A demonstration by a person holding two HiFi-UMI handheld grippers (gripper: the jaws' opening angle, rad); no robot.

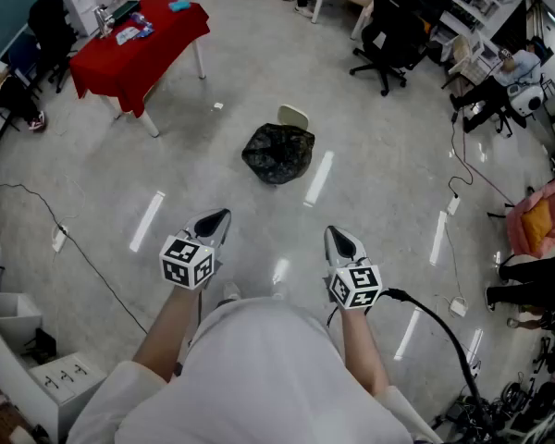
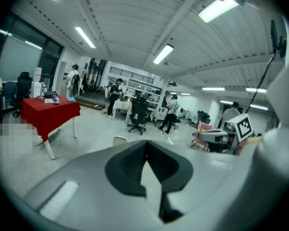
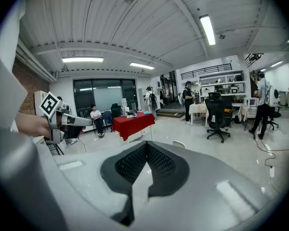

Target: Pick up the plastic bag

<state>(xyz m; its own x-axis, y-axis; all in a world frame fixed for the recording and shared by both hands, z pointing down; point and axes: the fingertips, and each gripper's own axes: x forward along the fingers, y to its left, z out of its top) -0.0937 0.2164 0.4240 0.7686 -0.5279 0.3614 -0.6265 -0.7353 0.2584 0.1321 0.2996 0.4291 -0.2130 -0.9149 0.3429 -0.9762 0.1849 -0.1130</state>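
Note:
A black plastic bag (image 1: 278, 153) lies crumpled on the pale floor, ahead of both grippers in the head view. A small cream lid-like object (image 1: 293, 117) rests just behind it. My left gripper (image 1: 216, 218) is held low at the left, jaws shut and empty, well short of the bag. My right gripper (image 1: 339, 237) is level with it at the right, also shut and empty. In the left gripper view the left gripper (image 2: 145, 146) shows closed pads, and the bag is hidden behind them. The right gripper (image 3: 145, 147) looks the same in the right gripper view.
A table with a red cloth (image 1: 139, 43) stands at the far left. A black office chair (image 1: 388, 35) is at the back right. Cables (image 1: 462, 155) run across the floor at the right, near a pink seat (image 1: 541, 218). People stand and sit in the distance.

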